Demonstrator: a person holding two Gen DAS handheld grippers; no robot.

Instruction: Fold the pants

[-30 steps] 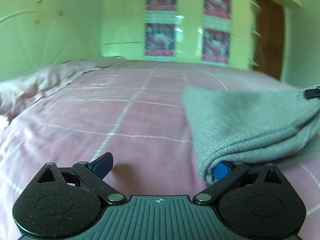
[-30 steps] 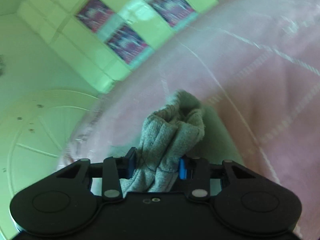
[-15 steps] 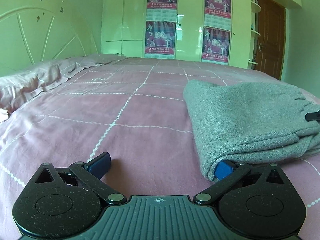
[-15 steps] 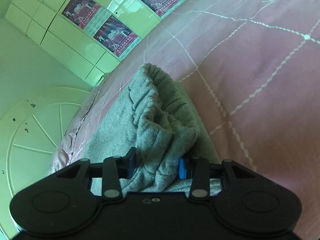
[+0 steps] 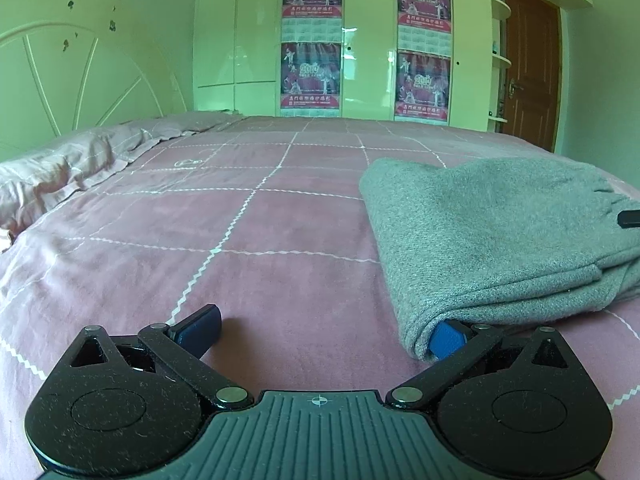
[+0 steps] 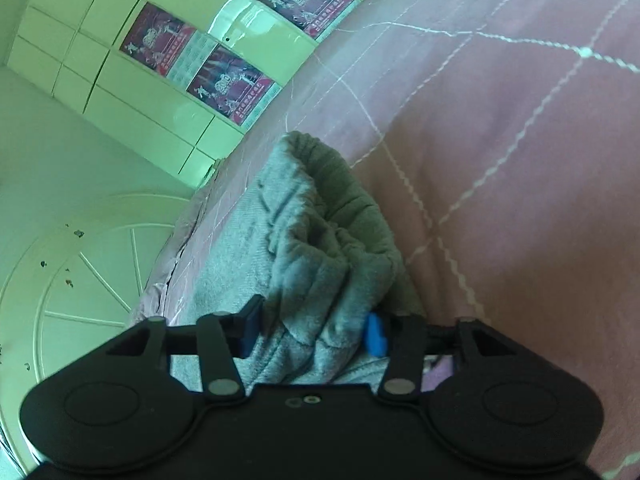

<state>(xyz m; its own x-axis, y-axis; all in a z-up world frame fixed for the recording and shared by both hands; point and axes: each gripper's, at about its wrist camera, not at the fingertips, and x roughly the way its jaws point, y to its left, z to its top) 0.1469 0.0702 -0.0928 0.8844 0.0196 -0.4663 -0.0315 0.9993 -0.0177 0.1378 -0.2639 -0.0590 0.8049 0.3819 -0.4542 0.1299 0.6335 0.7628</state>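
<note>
Right claw (image 6: 314, 330) just been opening, folded grey knit pants (image 6: 320, 264) lying slack between its jaws; left claw (image 5: 320, 330) gaping wide, one finger (image 5: 448, 338) tucking under the pants' fold on the pink checked bedspread (image 5: 240, 248).

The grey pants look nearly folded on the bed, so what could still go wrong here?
1. The right gripper, whose fingers have just been opening, has the bunched waistband between them; pulling back could snag it and undo the fold.
2. One finger of the open left gripper sits tucked under the grey pants; withdrawing might drag that corner across the pink bedspread.
</note>
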